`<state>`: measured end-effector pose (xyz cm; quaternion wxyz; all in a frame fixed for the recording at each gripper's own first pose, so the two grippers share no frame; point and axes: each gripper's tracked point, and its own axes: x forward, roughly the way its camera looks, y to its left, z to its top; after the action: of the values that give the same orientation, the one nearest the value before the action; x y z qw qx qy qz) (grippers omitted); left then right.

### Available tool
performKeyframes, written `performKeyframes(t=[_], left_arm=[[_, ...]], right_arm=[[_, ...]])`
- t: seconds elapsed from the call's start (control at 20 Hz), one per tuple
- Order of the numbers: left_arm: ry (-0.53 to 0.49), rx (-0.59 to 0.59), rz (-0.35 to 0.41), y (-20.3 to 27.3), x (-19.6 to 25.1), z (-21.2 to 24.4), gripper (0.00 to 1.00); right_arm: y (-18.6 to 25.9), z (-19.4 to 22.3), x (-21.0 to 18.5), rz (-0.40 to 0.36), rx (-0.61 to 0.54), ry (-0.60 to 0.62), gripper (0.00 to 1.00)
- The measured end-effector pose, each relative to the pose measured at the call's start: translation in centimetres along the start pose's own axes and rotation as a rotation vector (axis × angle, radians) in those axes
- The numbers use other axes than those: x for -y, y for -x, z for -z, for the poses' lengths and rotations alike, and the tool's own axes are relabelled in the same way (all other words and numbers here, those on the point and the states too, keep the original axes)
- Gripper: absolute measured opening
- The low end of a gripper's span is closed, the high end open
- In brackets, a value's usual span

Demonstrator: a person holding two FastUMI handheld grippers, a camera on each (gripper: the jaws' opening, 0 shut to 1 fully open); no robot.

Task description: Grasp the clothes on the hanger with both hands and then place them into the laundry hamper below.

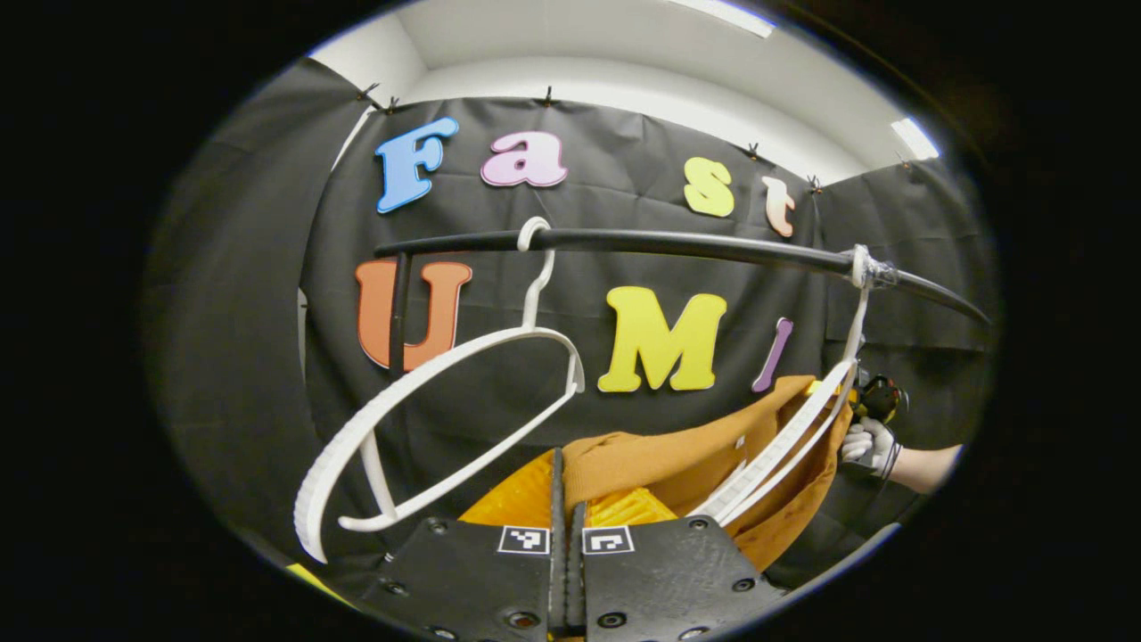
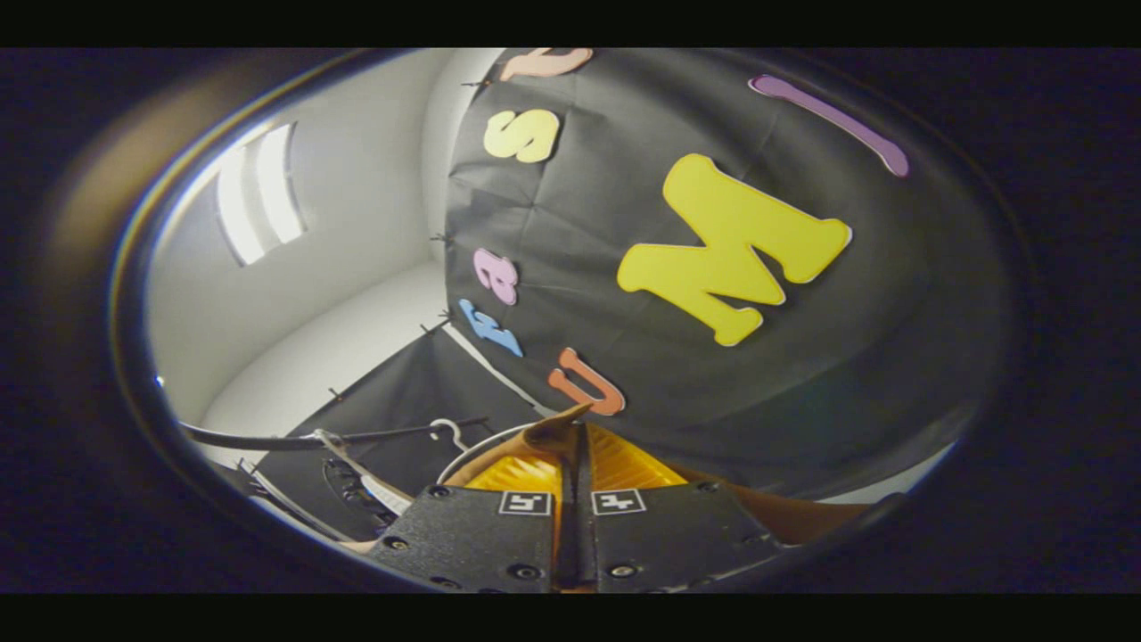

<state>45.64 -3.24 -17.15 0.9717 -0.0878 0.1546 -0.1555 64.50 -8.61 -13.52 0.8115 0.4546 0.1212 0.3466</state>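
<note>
An orange-brown garment [image 1: 686, 459] drapes over a white hanger [image 1: 793, 437] that hangs from the black rail [image 1: 677, 242] at the right. My left gripper [image 1: 565, 459] is shut on the garment's near edge, the cloth bunched at its tips. Farther right along the garment, my right gripper [image 1: 878, 399] is held by a gloved hand [image 1: 866, 443]. In the right gripper view, my right gripper [image 2: 575, 437] is shut on a peak of the same orange-brown garment [image 2: 551, 432], which pokes up past the fingertips.
A bare white hanger [image 1: 419, 419] hangs tilted on the rail to the left of my left gripper. The right gripper view shows the rail [image 2: 267, 440] low at the left, with a white hanger hook [image 2: 448, 431] on it.
</note>
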Motion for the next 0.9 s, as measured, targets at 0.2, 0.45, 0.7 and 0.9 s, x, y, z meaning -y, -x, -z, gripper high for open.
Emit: performKeyframes(t=[0.2,0.45,0.7,0.9], left_arm=[[-0.027,0.030,-0.019,0.0,-0.1,-2.8,0.00],[-0.133,0.096,-0.021,0.3,1.5,-6.8,0.04],[-0.171,0.116,-0.022,0.2,1.9,-8.8,0.00],[-0.197,0.041,-0.014,-0.9,1.0,-6.4,0.00]], right_arm=[[0.0,-2.1,-2.9,-0.049,0.037,0.080,0.03],[0.6,-5.4,-6.1,-0.068,0.099,0.238,0.03],[0.4,-6.9,-7.1,-0.059,0.100,0.326,0.02],[-0.6,-6.2,-4.6,0.026,0.045,0.400,0.03]])
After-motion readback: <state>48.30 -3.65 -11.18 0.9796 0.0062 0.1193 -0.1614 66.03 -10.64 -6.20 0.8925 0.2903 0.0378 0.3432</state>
